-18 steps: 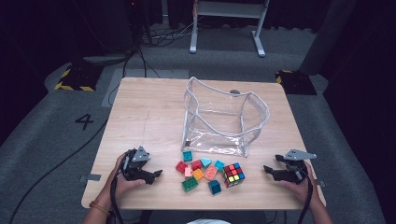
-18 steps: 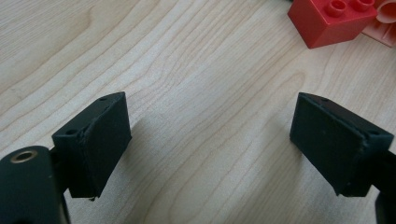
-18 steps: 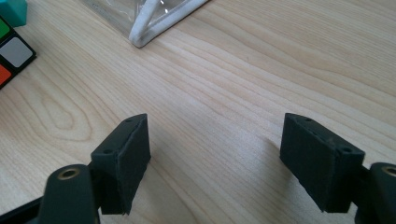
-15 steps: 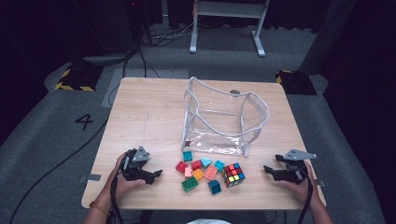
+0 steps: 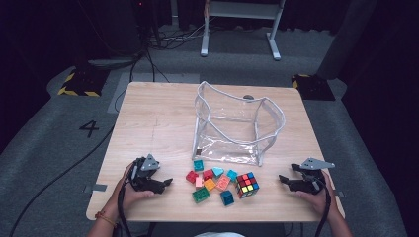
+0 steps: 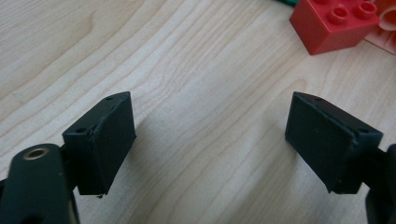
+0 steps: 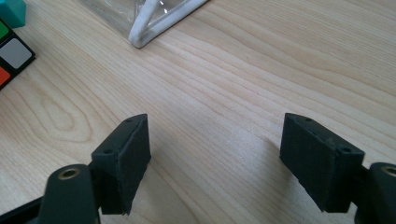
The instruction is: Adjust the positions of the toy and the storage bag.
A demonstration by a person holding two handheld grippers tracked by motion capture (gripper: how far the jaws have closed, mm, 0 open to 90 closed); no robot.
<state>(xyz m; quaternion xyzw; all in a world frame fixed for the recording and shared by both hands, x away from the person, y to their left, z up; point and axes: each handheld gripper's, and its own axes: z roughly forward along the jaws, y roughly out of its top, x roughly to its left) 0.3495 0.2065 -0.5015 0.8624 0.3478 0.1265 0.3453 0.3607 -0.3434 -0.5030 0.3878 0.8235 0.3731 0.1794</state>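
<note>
Blocks (image 5: 210, 180), small and coloured, lie in a cluster at lower centre of the high view, with a puzzle cube (image 5: 247, 184) just to their right and a clear bag (image 5: 237, 129) above them on the table (image 5: 158, 118); I hold my left gripper (image 5: 165, 182) lower left and my right gripper (image 5: 284, 179) lower right.

Left gripper view: jaws apart over bare wood, a red block (image 6: 334, 21) at upper right.

Right gripper view: jaws apart and empty, the bag's corner (image 7: 154, 21) at top, the cube (image 7: 11, 56) at the left edge.

Left gripper (image 5: 165, 182) and right gripper (image 5: 282, 180) low, jaws apart, empty
</note>
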